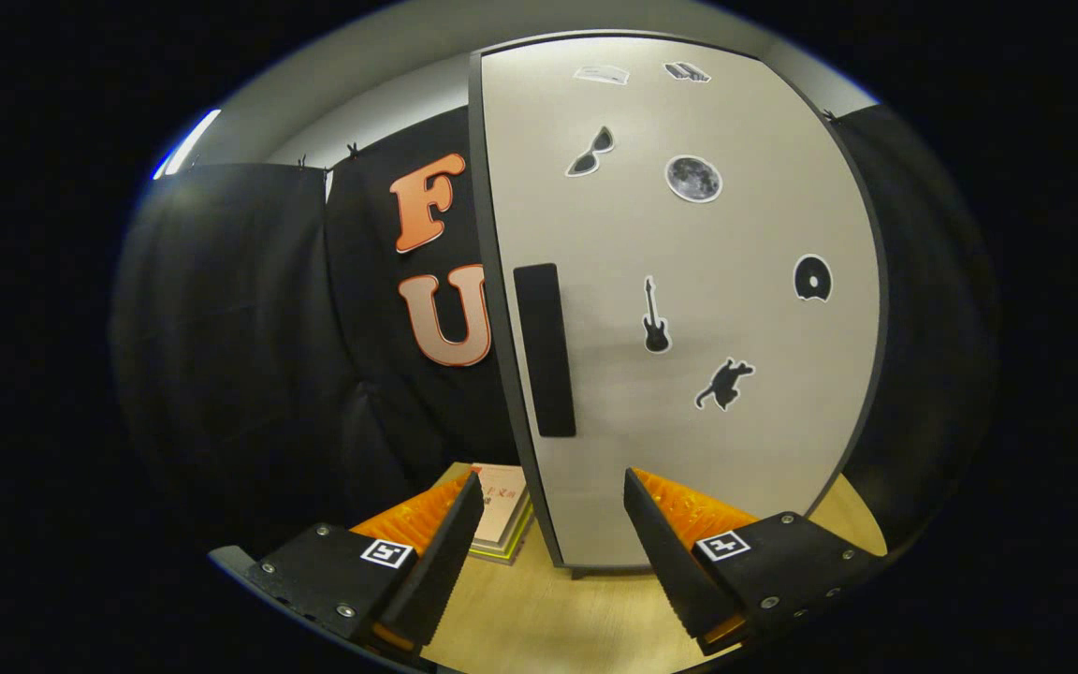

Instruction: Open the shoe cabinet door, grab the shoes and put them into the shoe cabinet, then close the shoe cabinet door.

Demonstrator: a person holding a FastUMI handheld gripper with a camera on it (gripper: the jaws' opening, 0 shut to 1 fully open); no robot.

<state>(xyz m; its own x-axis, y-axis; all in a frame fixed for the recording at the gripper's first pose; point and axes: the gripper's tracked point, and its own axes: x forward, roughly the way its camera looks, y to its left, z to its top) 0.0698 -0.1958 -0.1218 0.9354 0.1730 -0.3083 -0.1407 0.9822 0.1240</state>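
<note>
The shoe cabinet (689,309) stands upright on the wooden tabletop just ahead of my fingers, its pale door shut and dotted with dark stickers. A tall dark handle (544,348) runs down the door's left side, above and slightly beyond the gap between my fingers. My gripper (553,505) is open, with nothing between its fingers, a short way in front of the door's lower edge.
A stack of books (502,515) lies on the wooden table (539,608) by the cabinet's left foot, just beyond my left finger. Black cloth walls close in behind and on both sides of the cabinet.
</note>
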